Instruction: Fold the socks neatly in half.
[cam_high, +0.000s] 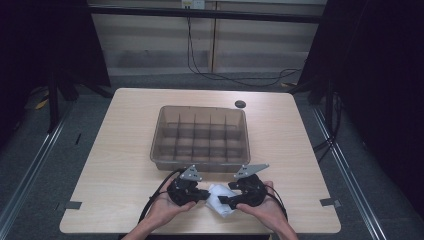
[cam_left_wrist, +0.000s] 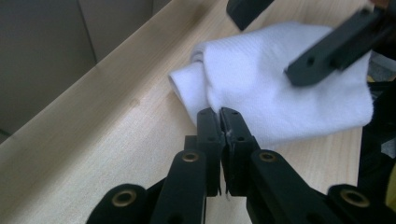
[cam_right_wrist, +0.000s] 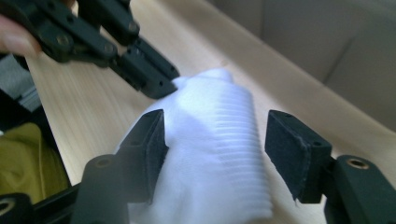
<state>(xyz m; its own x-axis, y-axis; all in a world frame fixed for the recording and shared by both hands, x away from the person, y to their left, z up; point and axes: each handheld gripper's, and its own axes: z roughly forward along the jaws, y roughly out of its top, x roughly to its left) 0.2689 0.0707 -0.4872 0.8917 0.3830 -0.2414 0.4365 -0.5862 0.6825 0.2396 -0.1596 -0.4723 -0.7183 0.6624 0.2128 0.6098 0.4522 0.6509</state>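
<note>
Lying near the tabletop's (cam_high: 125, 150) six o'clock edge, the folded white sock (cam_high: 220, 199) sits between both tools. Left gripper (cam_left_wrist: 218, 113) has its fingers pinched together on the sock's edge; right gripper (cam_right_wrist: 212, 140) spreads wide, straddling the ribbed cuff. Such a thin pinch could slip if pulled, letting the fold unroll short of the divided bin (cam_high: 155, 145) at twelve o'clock.
</note>
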